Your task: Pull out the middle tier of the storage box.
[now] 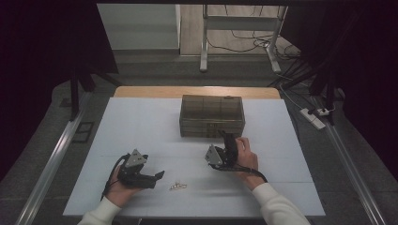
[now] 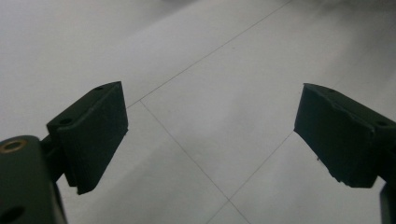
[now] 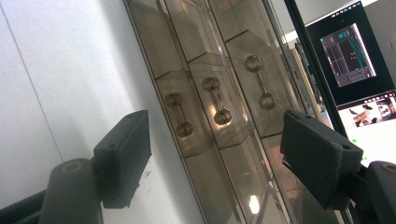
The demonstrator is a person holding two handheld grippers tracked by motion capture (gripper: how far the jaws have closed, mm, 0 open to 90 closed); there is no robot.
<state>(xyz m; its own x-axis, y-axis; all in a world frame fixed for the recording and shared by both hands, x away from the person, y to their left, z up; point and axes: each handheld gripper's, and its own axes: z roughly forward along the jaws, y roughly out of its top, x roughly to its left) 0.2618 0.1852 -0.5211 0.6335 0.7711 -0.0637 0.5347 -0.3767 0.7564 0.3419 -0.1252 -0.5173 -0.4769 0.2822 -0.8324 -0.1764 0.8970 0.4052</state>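
Note:
A smoky see-through box (image 1: 212, 116) with small drawers stands at the middle of the white table (image 1: 141, 126). My right gripper (image 1: 228, 138) is held just in front of the box, jaws pointing at its front face. In the right gripper view the box (image 3: 196, 37) appears tilted, and the open right gripper (image 3: 215, 158) has its jaws on either side of the middle drawer handle (image 3: 216, 100), short of it. My left gripper (image 1: 159, 176) rests low on the table at the near left, pointing right. In its own view the left gripper (image 2: 210, 135) stands open over bare table.
A small gold-coloured item (image 1: 178, 186) lies on the table between the two hands, near the front edge. Two more drawer handles (image 3: 179, 114) (image 3: 260, 81) flank the middle one. A lit monitor (image 3: 355, 51) stands beyond the box. A power strip (image 1: 313, 117) lies on the floor at the right.

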